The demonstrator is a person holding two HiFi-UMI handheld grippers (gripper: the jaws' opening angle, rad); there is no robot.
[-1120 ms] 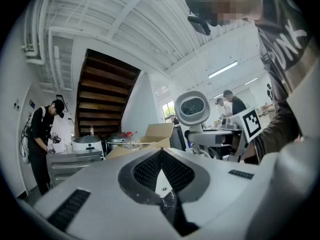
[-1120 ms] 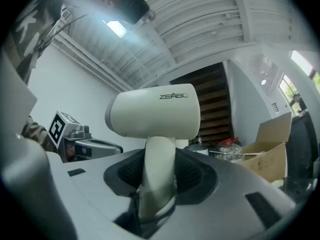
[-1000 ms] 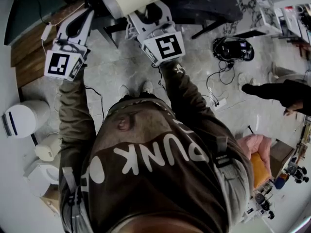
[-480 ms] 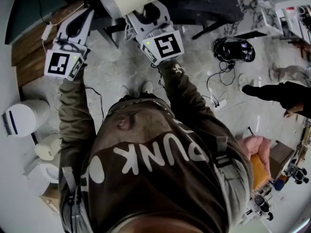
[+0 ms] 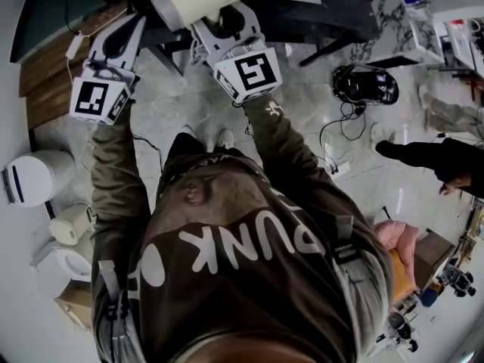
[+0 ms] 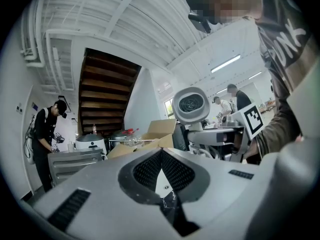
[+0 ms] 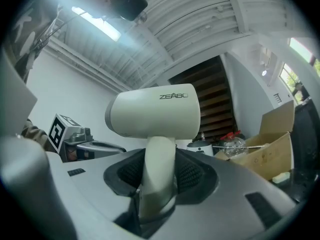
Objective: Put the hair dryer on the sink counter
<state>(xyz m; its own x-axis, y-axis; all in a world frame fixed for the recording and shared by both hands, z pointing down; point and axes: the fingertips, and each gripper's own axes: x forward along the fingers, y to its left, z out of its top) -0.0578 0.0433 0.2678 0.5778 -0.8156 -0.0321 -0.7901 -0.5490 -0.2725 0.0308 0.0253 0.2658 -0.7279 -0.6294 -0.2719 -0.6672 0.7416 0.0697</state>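
Right gripper (image 7: 159,181) had the hair dryer (image 7: 155,111) clamped by its handle, held up high. Left gripper (image 6: 161,171) just had its jaws pressed together.

The hair dryer (image 7: 155,115) is cream-white. The left hand-held gripper (image 6: 161,170) and right hand-held gripper (image 7: 158,180) are pale grey with black textured pads (image 6: 142,171). The floor (image 5: 189,104) is marbled grey.

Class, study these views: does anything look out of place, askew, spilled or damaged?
Nothing looks damaged or spilled. The hair dryer sits straight in the right gripper, clamped by its handle. The only untidy spot: loose cables trailing across the floor at the head view's right.
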